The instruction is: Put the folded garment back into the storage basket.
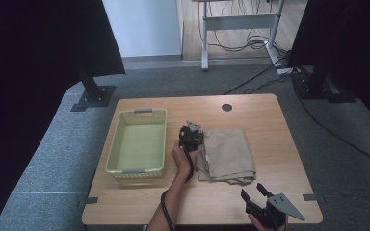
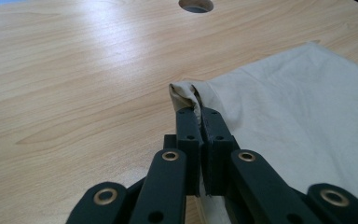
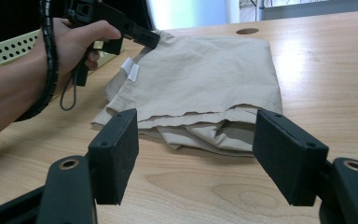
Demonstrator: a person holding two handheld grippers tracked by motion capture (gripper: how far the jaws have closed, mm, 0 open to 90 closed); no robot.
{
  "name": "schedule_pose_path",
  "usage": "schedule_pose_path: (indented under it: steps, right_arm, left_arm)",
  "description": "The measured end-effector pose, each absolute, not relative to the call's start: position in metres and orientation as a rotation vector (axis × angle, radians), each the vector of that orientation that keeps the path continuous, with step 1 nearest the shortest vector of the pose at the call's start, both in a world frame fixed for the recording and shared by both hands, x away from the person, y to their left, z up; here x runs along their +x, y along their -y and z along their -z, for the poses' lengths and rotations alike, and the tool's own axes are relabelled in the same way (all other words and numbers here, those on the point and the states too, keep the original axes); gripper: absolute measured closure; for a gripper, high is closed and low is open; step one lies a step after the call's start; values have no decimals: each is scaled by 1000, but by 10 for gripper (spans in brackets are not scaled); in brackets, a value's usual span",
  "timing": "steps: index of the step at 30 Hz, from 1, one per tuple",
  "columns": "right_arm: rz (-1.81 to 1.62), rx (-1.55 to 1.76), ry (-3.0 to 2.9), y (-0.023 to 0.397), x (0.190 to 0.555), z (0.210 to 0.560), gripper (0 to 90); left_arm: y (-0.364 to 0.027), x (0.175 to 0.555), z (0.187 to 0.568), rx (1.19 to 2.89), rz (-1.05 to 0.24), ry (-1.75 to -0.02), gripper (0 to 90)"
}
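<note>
1. Currently the folded beige cloth (image 1: 227, 155) lies flat on the tabletop (image 1: 270, 120), right of centre, just beside the yellow-green basket (image 1: 138, 144), not touching it.
2. Left tool (image 1: 191, 135) sits at the cloth's far-left corner; in the left gripper view its jaws are pressed together on a bunched bit of cloth edge (image 2: 186, 95), fabric pinched between the pads.
3. Pinched corner is lifted slightly off the tabletop; rest of the cloth lies flat to the right of that tool.
4. Right tool (image 1: 254, 192) is near the tabletop's front edge, just short of the cloth's near-right corner, not touching it.
5. Right tool jaws stand wide apart; in the right gripper view, the cloth's folded near edge (image 3: 205, 126) shows between them, farther off, nothing clamped.
6. White label (image 3: 131, 71) shows on the cloth's left side, near the left hand (image 3: 77, 44).
</note>
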State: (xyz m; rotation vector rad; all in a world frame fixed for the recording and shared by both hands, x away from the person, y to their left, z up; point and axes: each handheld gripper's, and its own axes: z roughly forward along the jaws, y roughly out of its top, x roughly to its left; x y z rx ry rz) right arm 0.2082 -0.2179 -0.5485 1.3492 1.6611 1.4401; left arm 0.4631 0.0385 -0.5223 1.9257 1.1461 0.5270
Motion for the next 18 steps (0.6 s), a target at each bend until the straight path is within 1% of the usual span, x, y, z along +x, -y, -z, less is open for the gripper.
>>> schedule_pose_path:
  steps: [8,18]
  right_arm:
    - [-1415,1368,-1650,221,215,547,313]
    - [-1321,1399,-1667,226,233,545,321]
  left_arm:
    - [-38,464,520,1923,-537,-1144,871]
    - [-36,471,524,1936,-530,-1145,871]
